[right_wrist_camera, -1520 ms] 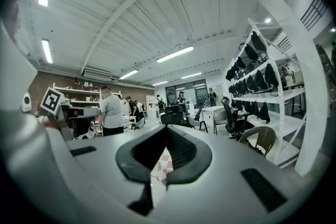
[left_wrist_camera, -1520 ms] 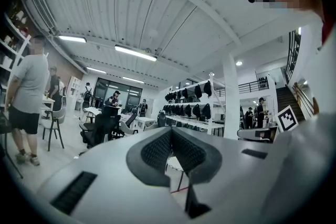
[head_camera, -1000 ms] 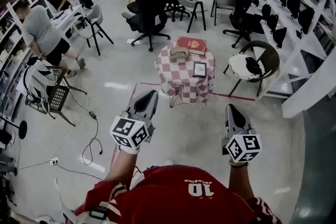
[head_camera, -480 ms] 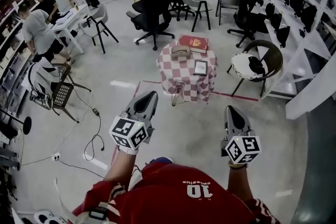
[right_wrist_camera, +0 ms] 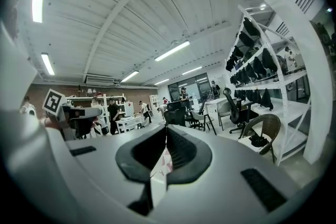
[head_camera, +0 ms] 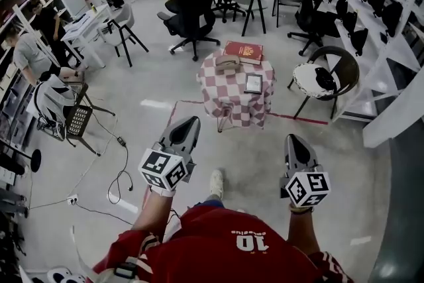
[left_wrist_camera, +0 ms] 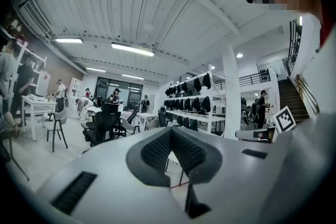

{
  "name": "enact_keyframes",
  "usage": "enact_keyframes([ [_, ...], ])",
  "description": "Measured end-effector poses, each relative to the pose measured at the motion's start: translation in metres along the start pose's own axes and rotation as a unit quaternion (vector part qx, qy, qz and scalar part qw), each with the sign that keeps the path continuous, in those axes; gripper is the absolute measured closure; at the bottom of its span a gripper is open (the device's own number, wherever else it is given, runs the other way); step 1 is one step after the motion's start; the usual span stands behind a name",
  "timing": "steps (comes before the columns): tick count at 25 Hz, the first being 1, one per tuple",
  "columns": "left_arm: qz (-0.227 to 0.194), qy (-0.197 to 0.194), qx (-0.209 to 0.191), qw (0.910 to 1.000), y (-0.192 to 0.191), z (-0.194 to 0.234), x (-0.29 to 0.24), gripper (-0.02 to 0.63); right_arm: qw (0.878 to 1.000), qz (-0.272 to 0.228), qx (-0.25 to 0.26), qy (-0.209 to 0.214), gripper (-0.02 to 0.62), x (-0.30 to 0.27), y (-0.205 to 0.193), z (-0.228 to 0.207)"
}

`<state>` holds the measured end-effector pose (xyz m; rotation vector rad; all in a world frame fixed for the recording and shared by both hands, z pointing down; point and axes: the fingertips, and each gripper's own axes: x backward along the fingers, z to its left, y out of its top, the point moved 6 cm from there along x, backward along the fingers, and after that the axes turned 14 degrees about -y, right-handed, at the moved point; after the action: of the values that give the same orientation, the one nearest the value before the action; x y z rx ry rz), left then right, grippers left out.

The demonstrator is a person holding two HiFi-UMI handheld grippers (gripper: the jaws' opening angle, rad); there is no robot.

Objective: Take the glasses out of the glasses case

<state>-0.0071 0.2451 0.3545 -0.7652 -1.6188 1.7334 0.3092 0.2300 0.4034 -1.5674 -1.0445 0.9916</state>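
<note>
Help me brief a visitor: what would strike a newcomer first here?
The small red-checked table stands mid-floor ahead, carrying a red book and a tan case. Nearer, the left gripper and right gripper are held out, both shut and empty, well short of it.

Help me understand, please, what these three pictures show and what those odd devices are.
A person holds a hand-held gripping tool in each hand: the left tool and right tool, each carrying a marker cube. The downward picture comes from a camera on the person's head; the other two from cameras riding on each tool, looking along its jaws. Both tools are shut, holding nothing. Ahead stands a small checkered table bearing a red book, a pale case and a small dark frame.
</note>
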Motion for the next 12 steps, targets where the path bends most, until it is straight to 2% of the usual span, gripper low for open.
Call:
enact_keyframes([
  [6, -0.004, -0.009, 0.012, 0.9999, -0.01, 0.048, -0.028, 0.598, 1.0, 0.009, 0.011, -0.013, 0.578, -0.043, -0.002, 0.005],
  [12, -0.009, -0.02, 0.013, 0.9997, -0.004, 0.118, -0.063, 0.598, 1.0, 0.007, 0.016, -0.024, 0.578, -0.113, 0.01, 0.017],
])
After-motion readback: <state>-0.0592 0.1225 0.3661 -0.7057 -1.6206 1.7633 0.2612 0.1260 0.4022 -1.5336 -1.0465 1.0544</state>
